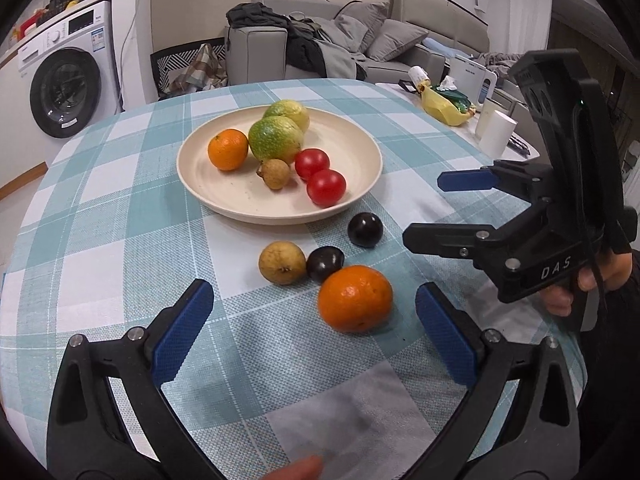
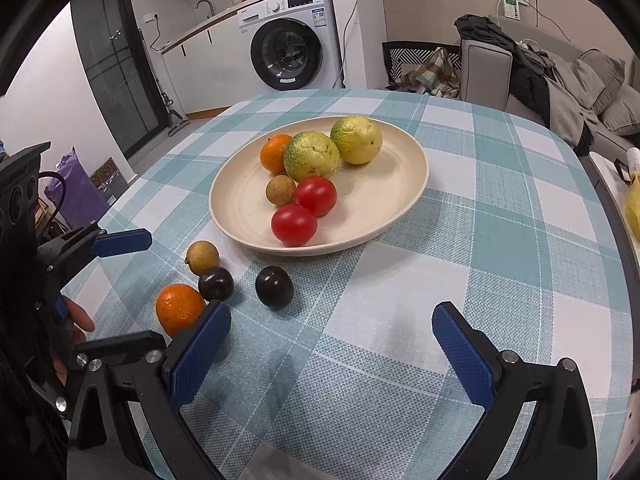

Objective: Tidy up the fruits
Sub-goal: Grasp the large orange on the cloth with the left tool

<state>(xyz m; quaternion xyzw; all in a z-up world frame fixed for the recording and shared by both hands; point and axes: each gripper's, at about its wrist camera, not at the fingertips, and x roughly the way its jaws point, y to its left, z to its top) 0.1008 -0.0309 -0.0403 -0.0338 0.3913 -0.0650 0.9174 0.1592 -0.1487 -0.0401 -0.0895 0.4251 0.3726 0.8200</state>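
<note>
A cream plate (image 1: 280,216) (image 2: 320,248) holds a small orange, two green-yellow fruits, a brown longan and two red tomatoes. In front of it on the checked cloth lie a large orange (image 1: 355,298) (image 2: 179,310), a tan round fruit (image 1: 282,262) (image 2: 203,257) and two dark plums (image 1: 325,264) (image 1: 365,229) (image 2: 274,287). My left gripper (image 1: 315,334) (image 2: 156,290) is open, and the large orange sits just ahead of its fingertips, toward the right finger. My right gripper (image 2: 332,356) (image 1: 426,208) is open over bare cloth, to the right of the loose fruit, with nothing between its fingers.
The round table's edge curves close on both sides. A side table at the right carries a yellow bag (image 1: 444,106) and a white cup (image 1: 496,134). A washing machine (image 2: 292,40) and a grey sofa (image 1: 360,40) stand beyond the table.
</note>
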